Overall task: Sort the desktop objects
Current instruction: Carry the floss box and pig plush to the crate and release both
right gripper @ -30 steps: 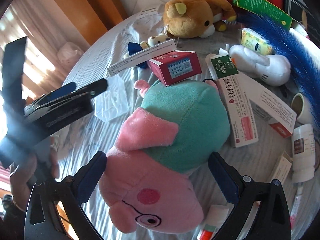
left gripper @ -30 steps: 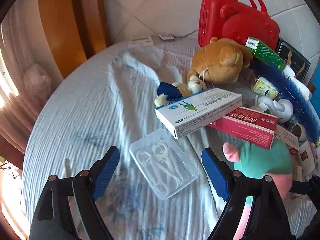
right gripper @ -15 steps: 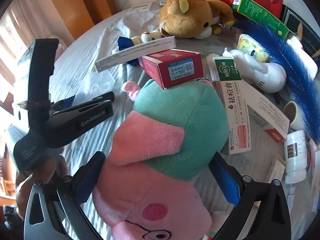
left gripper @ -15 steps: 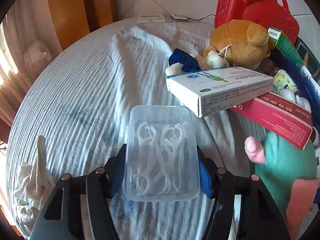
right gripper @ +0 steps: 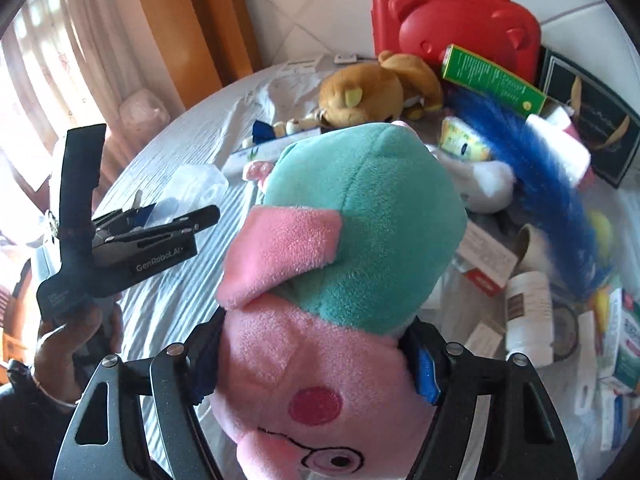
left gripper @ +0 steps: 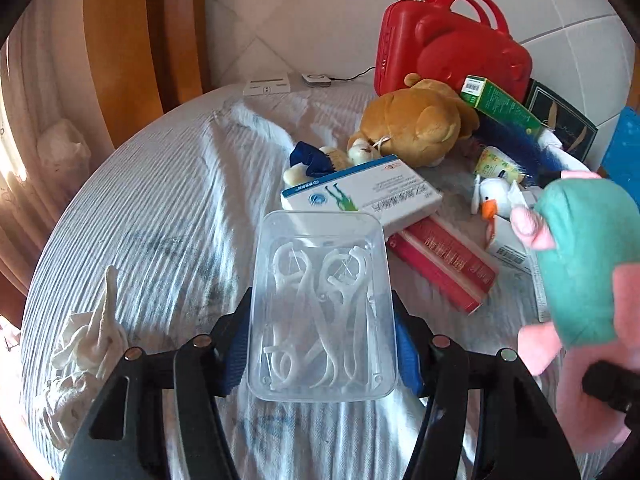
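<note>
Since a second ago both tools have taken hold of something: the left gripper (left gripper: 322,354), then standing wide around the clear plastic box (left gripper: 322,312) on the table (left gripper: 160,208), now has its blue pads pressed against the box's two long sides, and the right gripper (right gripper: 316,364), then wide open around the plush pig (right gripper: 340,280), is closing its jaws on the toy's pink body. From the left wrist, the box of white floss picks sits square between the jaws, above the striped white cloth, its far end just short of a white medicine box (left gripper: 360,196) that lies across a red box (left gripper: 444,264). Behind them are a brown teddy bear (left gripper: 412,128), a red case (left gripper: 452,48) against the wall, a green box (left gripper: 500,104) and a small white duck toy (left gripper: 496,200). At the right edge hangs the pig, teal and pink, and a crumpled white rag (left gripper: 88,340) lies at the left. From the right wrist, the pig fills the middle, held off the table with its teal hat tilted toward the bear, the pads touching its sides. A blue feather (right gripper: 540,184) curves over a white bottle (right gripper: 528,312) and scattered cartons on the right. At the left, a hand (right gripper: 68,344) holds the left gripper, with the clear box faintly visible in it.
</note>
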A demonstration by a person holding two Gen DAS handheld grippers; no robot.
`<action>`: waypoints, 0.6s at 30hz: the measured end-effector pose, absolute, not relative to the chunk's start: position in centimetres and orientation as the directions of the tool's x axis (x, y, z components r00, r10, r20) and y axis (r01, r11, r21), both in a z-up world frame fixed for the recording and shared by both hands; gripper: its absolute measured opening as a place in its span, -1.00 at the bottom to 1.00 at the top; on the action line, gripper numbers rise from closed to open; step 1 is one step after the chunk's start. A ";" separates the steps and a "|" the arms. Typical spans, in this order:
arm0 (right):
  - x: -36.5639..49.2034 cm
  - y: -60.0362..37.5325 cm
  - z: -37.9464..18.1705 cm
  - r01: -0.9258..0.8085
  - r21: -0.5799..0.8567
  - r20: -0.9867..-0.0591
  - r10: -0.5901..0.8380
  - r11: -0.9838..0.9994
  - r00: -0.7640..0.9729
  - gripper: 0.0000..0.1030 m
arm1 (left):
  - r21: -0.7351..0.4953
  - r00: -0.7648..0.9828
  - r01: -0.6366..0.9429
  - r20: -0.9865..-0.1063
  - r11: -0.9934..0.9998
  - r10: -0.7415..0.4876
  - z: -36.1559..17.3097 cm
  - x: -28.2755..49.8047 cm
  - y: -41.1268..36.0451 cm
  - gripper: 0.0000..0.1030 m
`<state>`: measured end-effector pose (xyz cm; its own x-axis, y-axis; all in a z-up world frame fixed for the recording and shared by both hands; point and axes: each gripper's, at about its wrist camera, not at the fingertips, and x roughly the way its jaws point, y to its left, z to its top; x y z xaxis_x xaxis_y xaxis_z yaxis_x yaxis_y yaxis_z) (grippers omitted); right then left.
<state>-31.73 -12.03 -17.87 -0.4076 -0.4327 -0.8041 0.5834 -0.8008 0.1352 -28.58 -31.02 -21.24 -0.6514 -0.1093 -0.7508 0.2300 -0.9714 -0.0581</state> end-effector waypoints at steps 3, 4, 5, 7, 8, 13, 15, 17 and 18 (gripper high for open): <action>-30.9 -11.1 -15.6 0.575 0.094 -0.765 -0.429 -0.813 -0.480 0.46 | -0.058 -0.677 0.188 -0.731 -0.980 -0.086 -19.4 -28.3 -29.8 0.16; -30.7 -10.7 -14.8 0.568 0.078 -0.752 -0.423 -0.819 -0.506 0.46 | -0.057 -0.688 0.172 -0.721 -0.983 -0.079 -18.6 -28.4 -29.1 0.16; -30.7 -10.3 -14.2 0.560 0.064 -0.739 -0.416 -0.826 -0.529 0.46 | -0.049 -0.701 0.155 -0.709 -0.987 -0.075 -17.8 -28.2 -28.4 0.16; -30.4 -9.3 -13.0 0.541 0.043 -0.717 -0.403 -0.840 -0.568 0.46 | -0.031 -0.727 0.113 -0.684 -0.993 -0.062 -15.9 -28.2 -26.8 0.16; -30.3 -8.6 -12.4 0.529 0.034 -0.707 -0.395 -0.848 -0.587 0.46 | -0.026 -0.739 0.092 -0.672 -0.995 -0.050 -14.9 -28.1 -26.1 0.16; -29.4 -4.1 -8.7 0.444 0.015 -0.644 -0.349 -0.896 -0.681 0.46 | -0.003 -0.784 -0.042 -0.619 -0.999 0.035 -10.5 -28.7 -21.1 0.16; -28.7 -0.9 -6.0 0.387 -0.009 -0.597 -0.306 -0.922 -0.742 0.46 | 0.002 -0.798 -0.096 -0.597 -0.995 0.076 -8.8 -29.2 -18.9 0.16; -27.9 1.2 -4.3 0.346 -0.015 -0.564 -0.278 -0.938 -0.778 0.46 | 0.012 -0.814 -0.155 -0.568 -0.988 0.120 -7.0 -29.5 -16.4 0.16; -27.9 1.2 -4.3 0.346 -0.015 -0.564 -0.278 -0.938 -0.778 0.47 | 0.020 -0.821 -0.182 -0.553 -0.983 0.140 -6.1 -29.6 -15.1 0.16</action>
<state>-27.90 1.20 -4.33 -0.7776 -0.2776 -0.5642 0.3461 -0.9381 -0.0154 -29.64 -15.08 -6.05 -0.8213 0.1405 -0.5529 -0.1817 -0.9832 0.0200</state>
